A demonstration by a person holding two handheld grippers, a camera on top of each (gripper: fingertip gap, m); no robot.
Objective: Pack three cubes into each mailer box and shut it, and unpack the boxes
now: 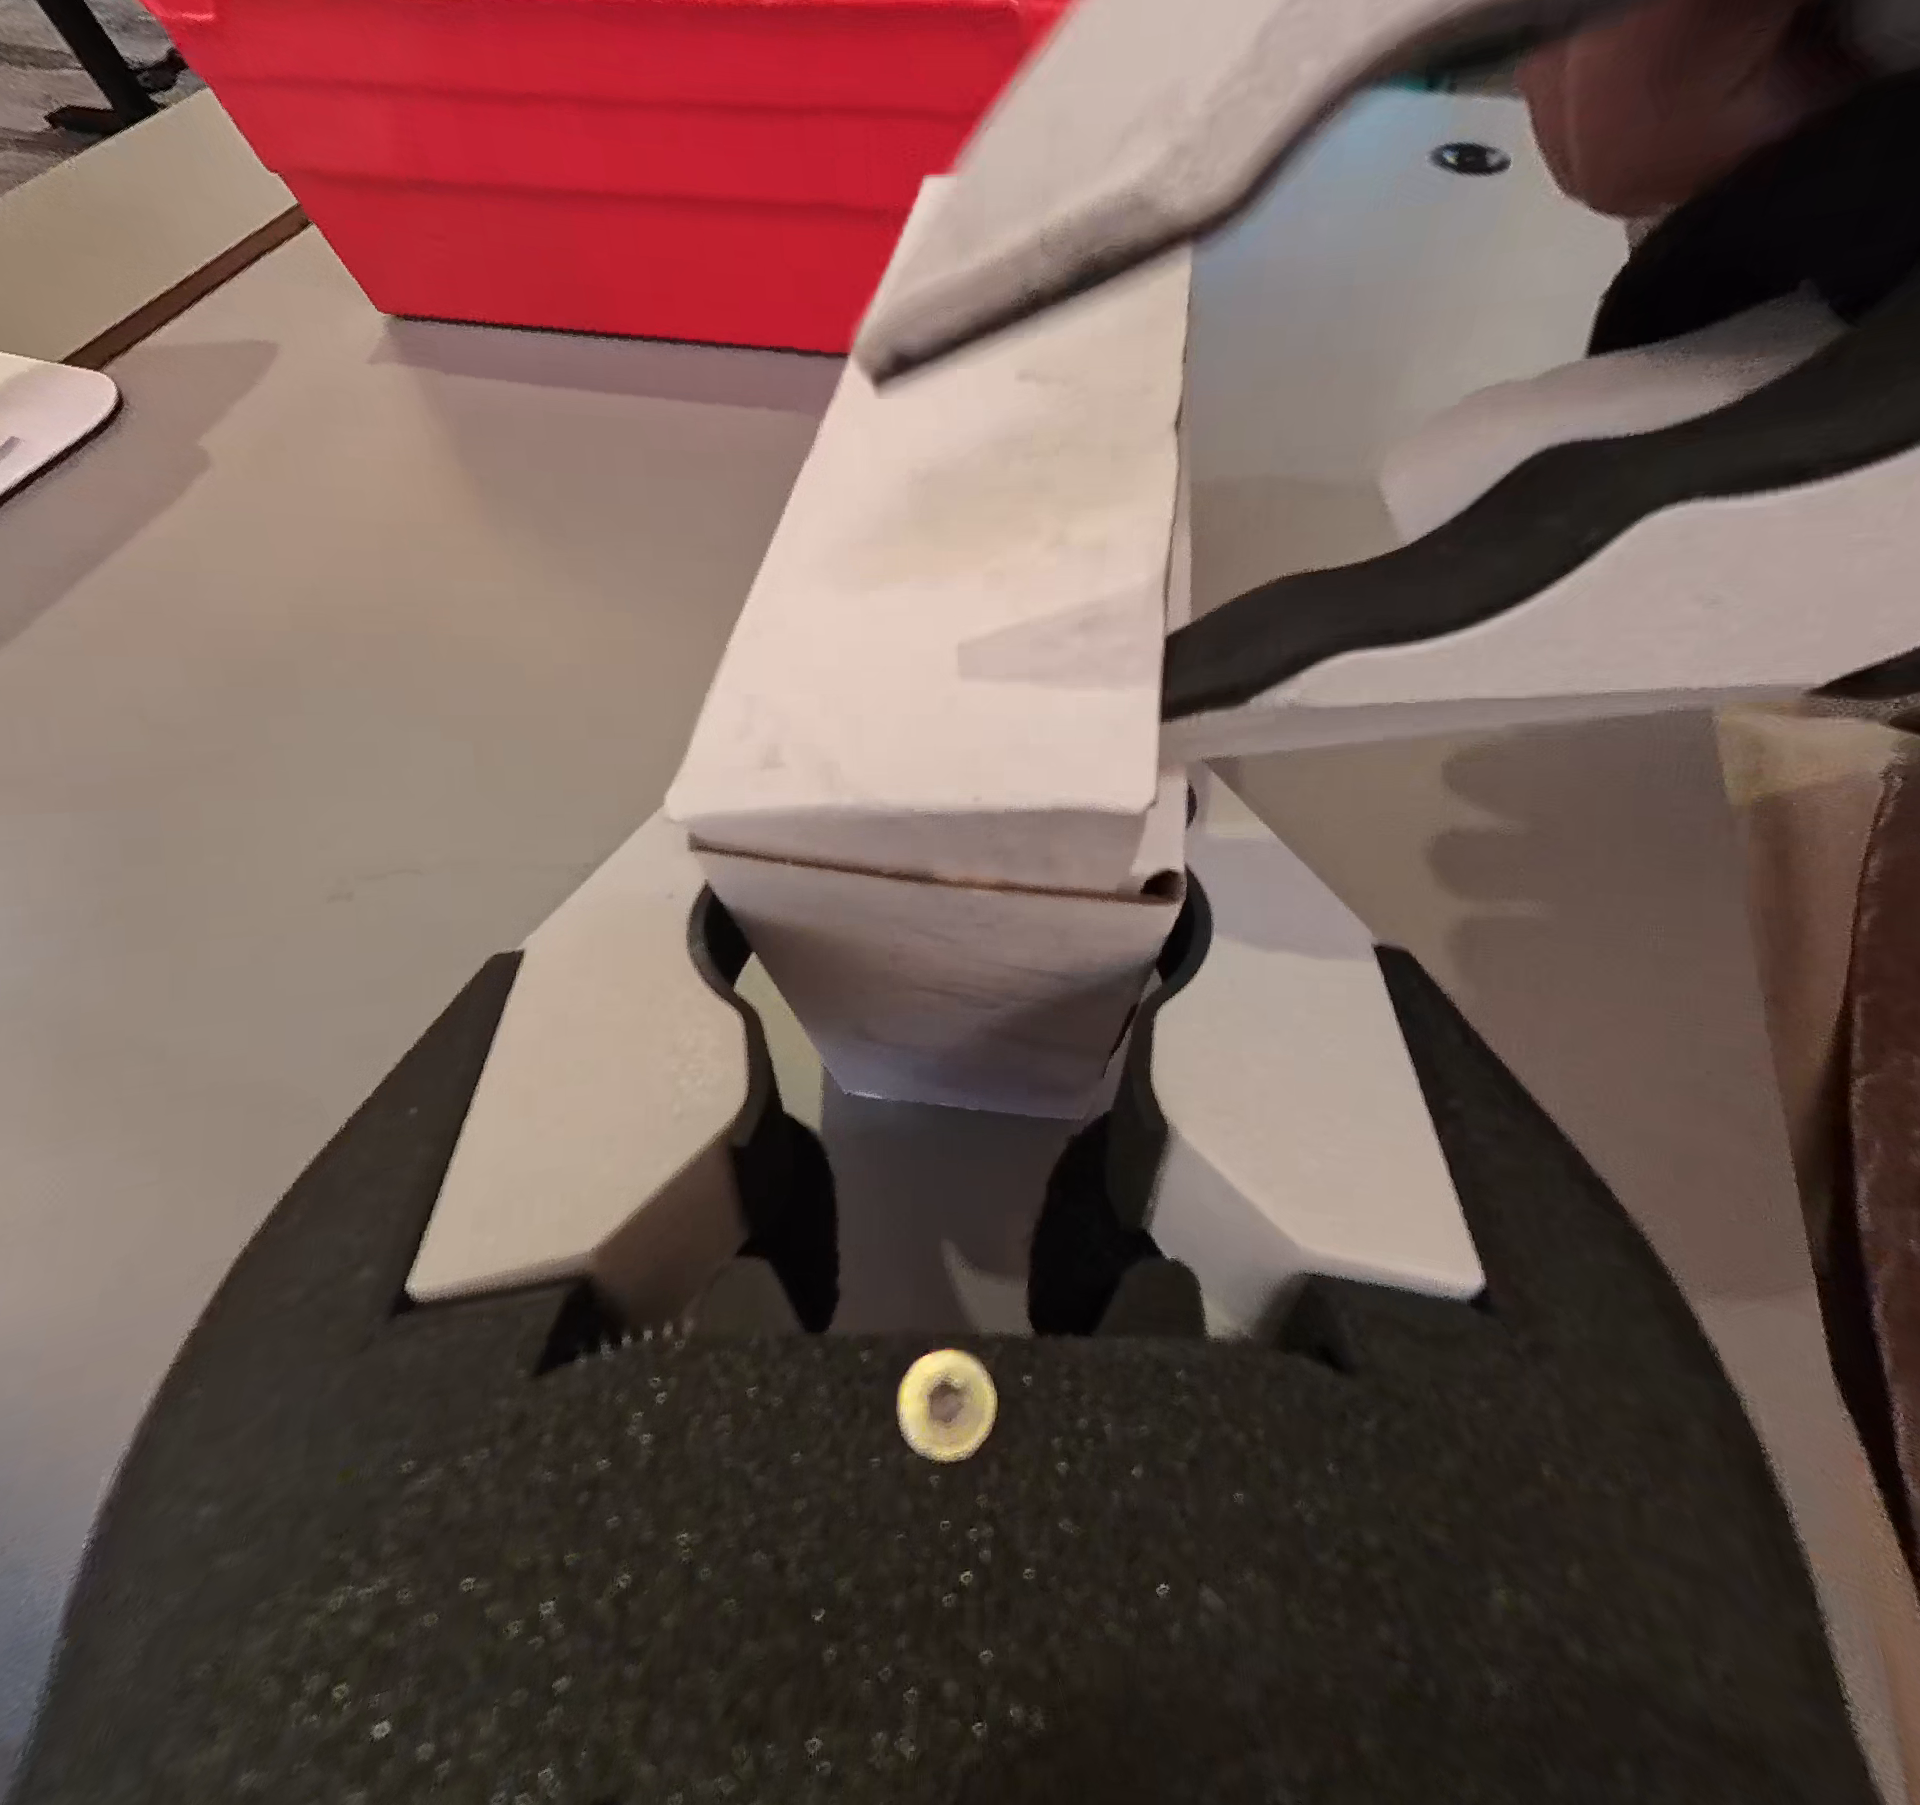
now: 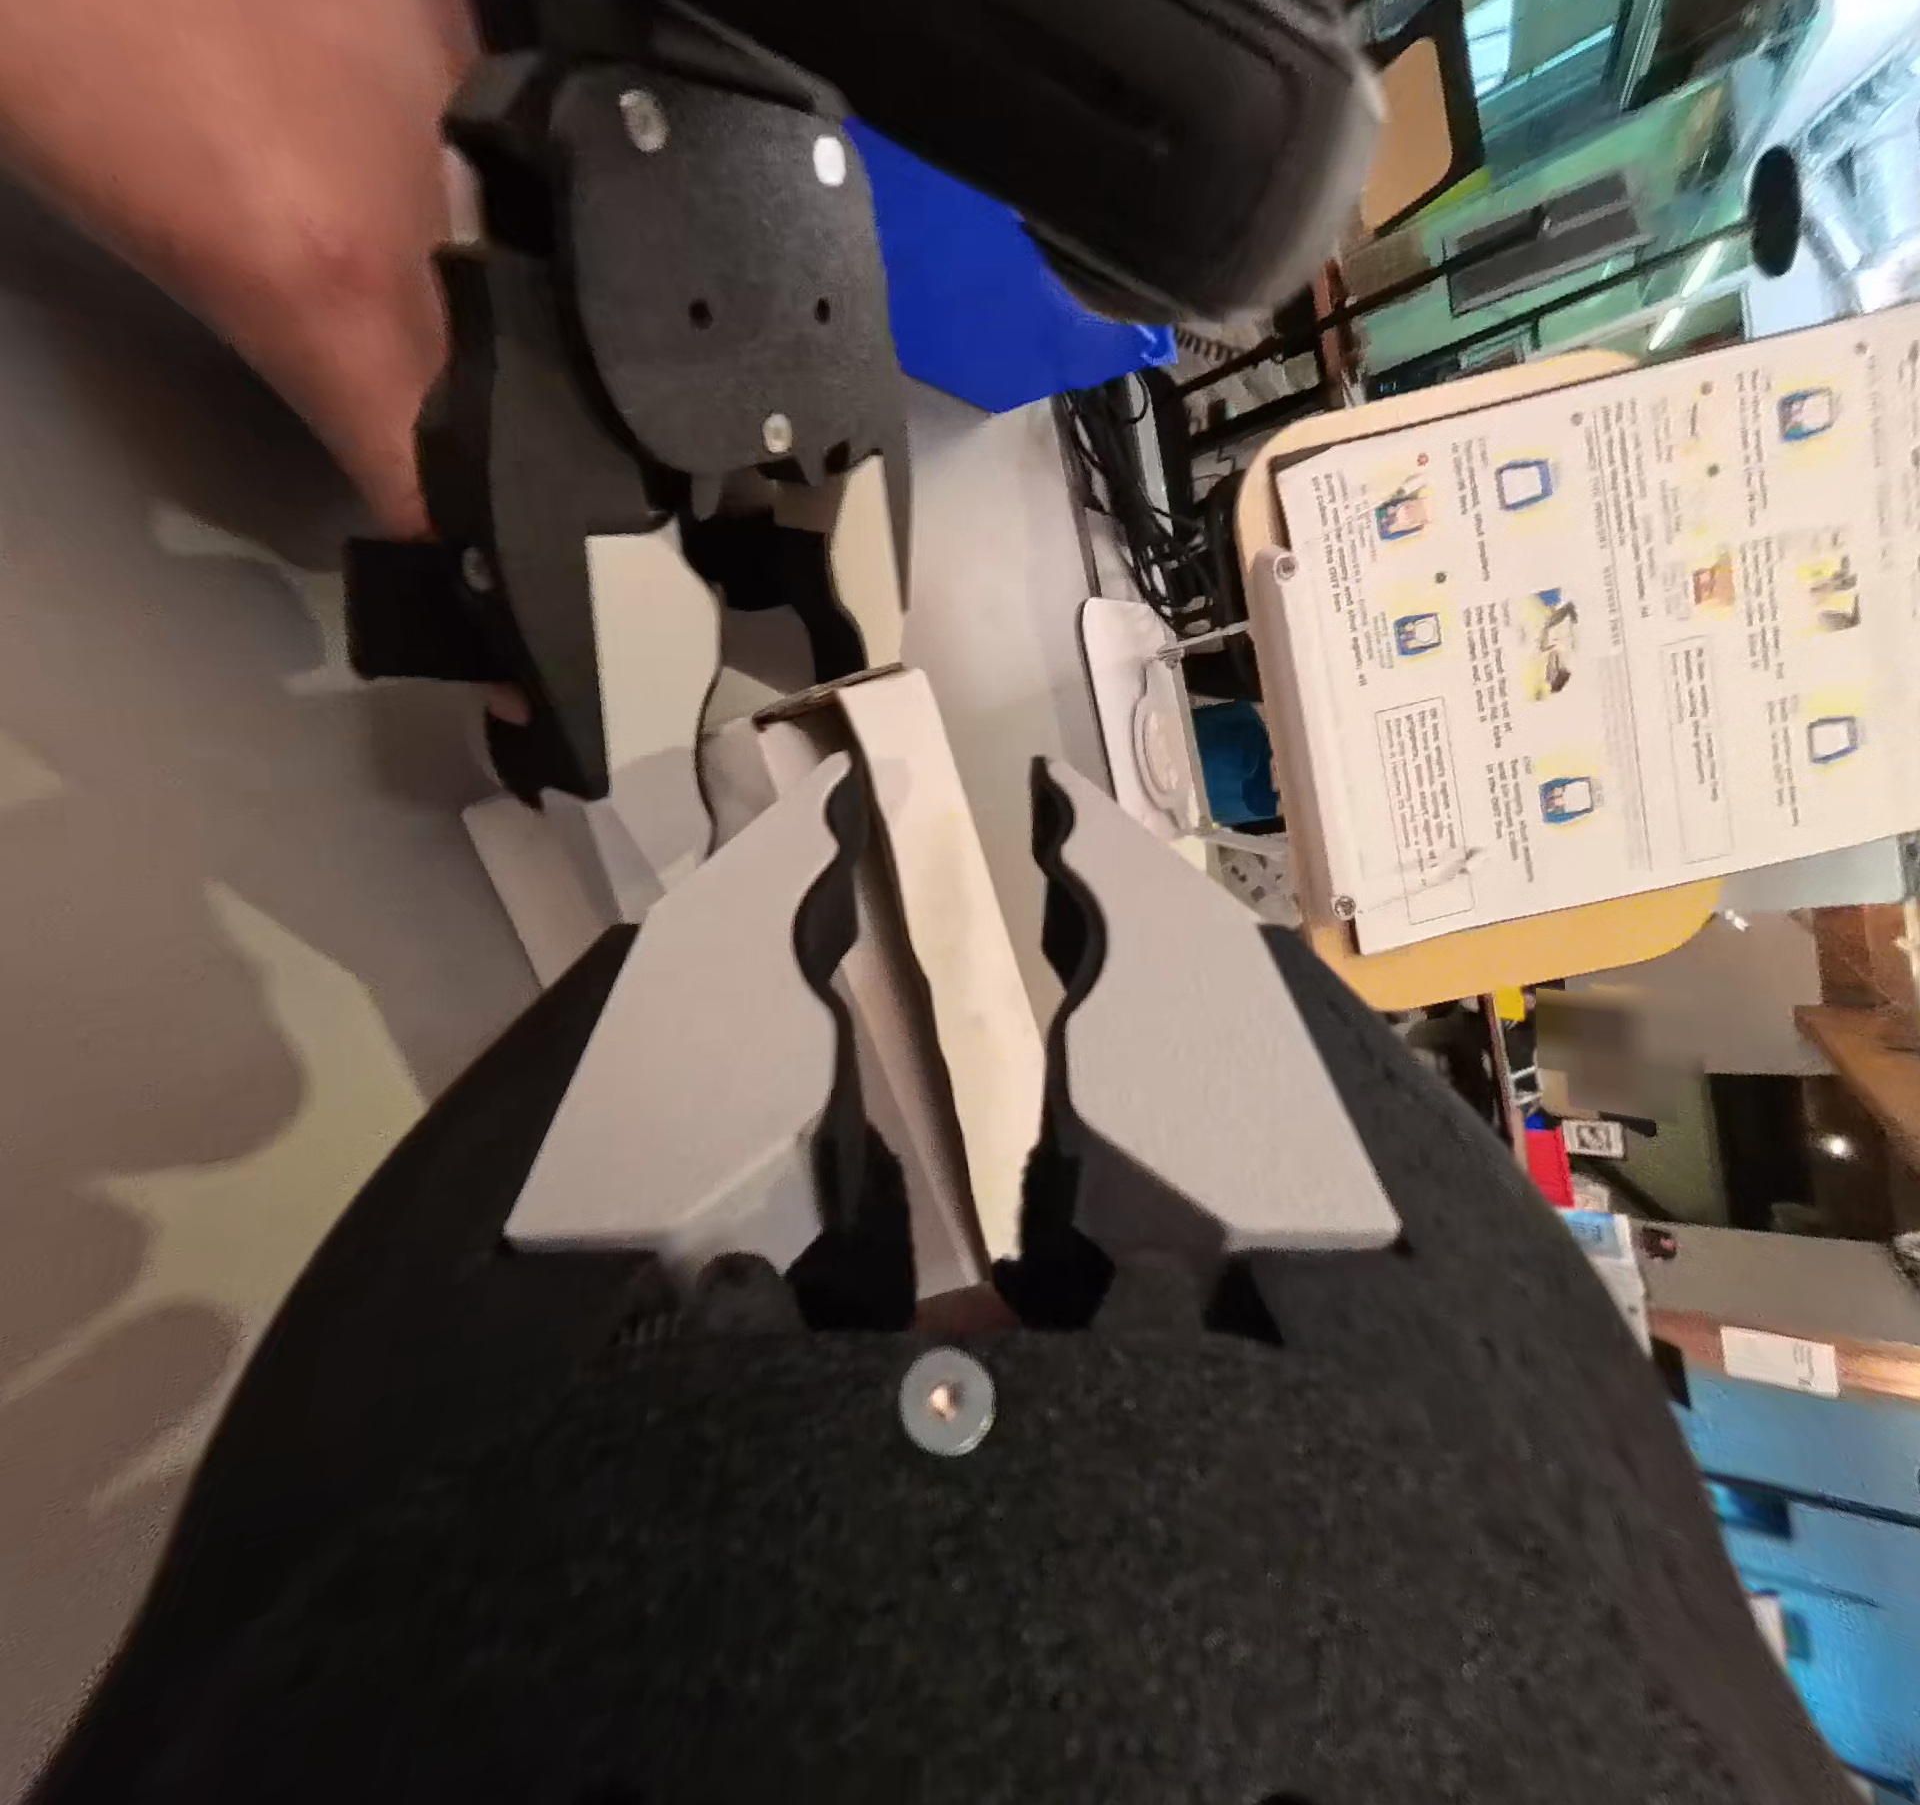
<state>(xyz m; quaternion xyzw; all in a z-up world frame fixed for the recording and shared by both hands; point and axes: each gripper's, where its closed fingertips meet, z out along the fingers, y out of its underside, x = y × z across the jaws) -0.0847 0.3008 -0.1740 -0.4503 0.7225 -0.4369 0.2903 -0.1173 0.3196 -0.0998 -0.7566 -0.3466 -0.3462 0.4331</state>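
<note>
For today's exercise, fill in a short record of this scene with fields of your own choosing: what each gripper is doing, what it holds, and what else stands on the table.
Held item: white mailer box, lid down, lifted off the table
Left gripper: shut on the box's near end
Right gripper: straddles the box's far part; one pad touches, a gap shows at the other
Table: pale grey
Behind the box: red bin
Beside the table: printed sheet on a board
Cubes: none visible
</note>
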